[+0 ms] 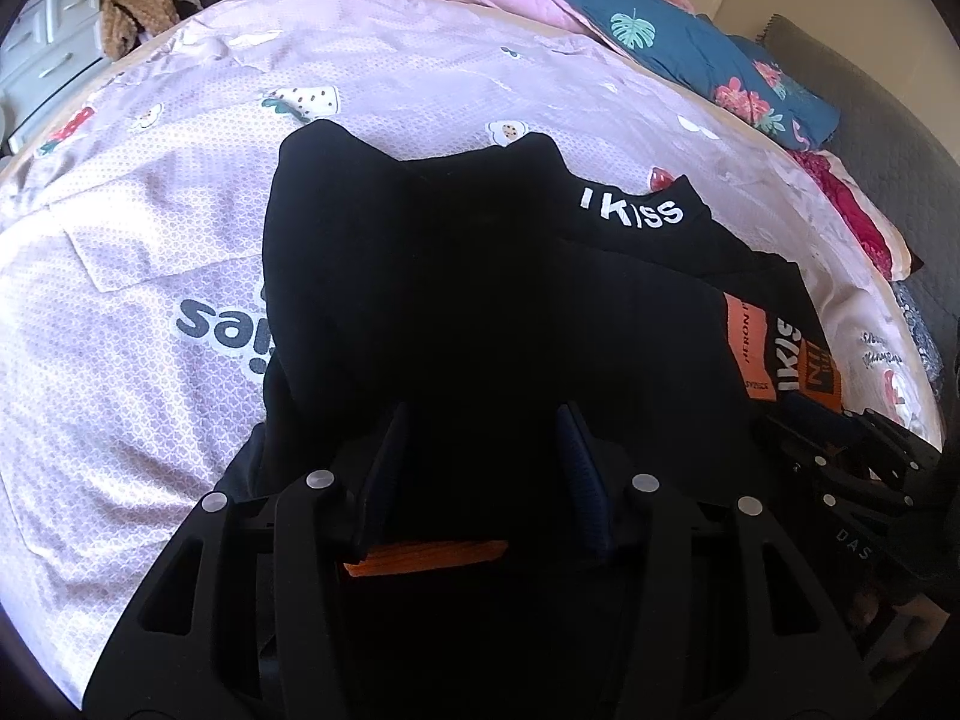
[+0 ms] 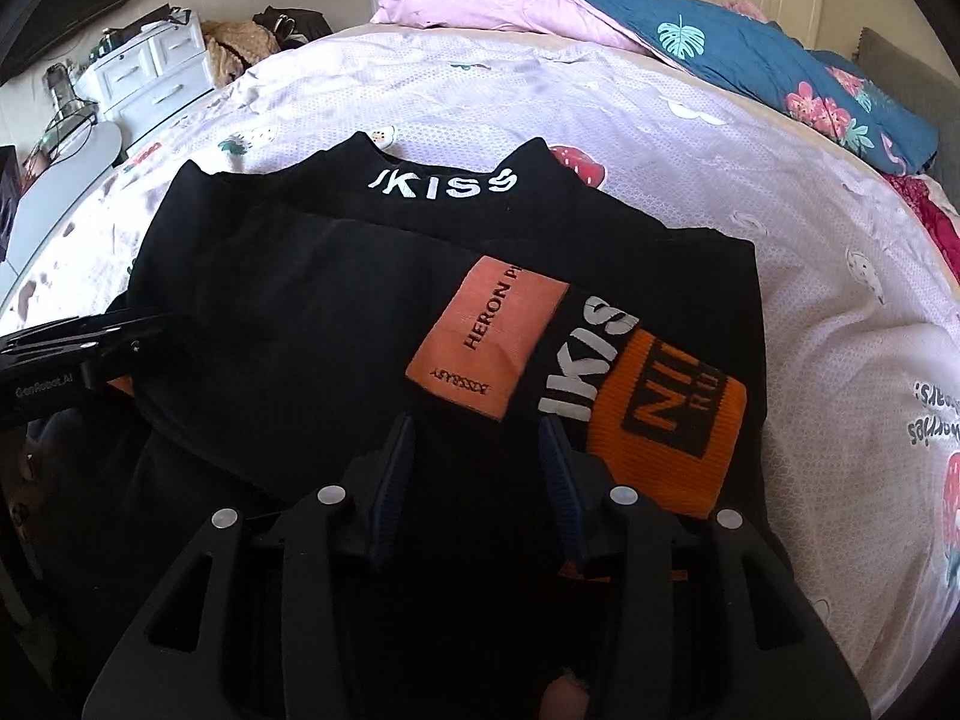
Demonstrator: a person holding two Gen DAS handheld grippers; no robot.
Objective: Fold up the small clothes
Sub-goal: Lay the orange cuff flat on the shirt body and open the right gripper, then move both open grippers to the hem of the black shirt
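A black garment (image 1: 456, 276) with white "KISS" lettering and orange patches lies partly folded on the bed; it also shows in the right wrist view (image 2: 312, 312). An orange "HERON" patch (image 2: 489, 339) and an orange knit cuff (image 2: 666, 420) sit on its right side. My left gripper (image 1: 480, 414) is open, its fingers spread over the near left edge of the garment. My right gripper (image 2: 477, 426) is open over the near right edge, beside the patch. Each gripper shows at the edge of the other's view.
The bed sheet (image 1: 150, 228) is pale lilac with printed cartoons. A pink pillow (image 2: 480, 0) and a blue floral quilt (image 2: 750, 54) lie at the far side. A white drawer unit (image 2: 144, 78) and piled items stand left of the bed. A grey headboard (image 1: 888, 138) is at right.
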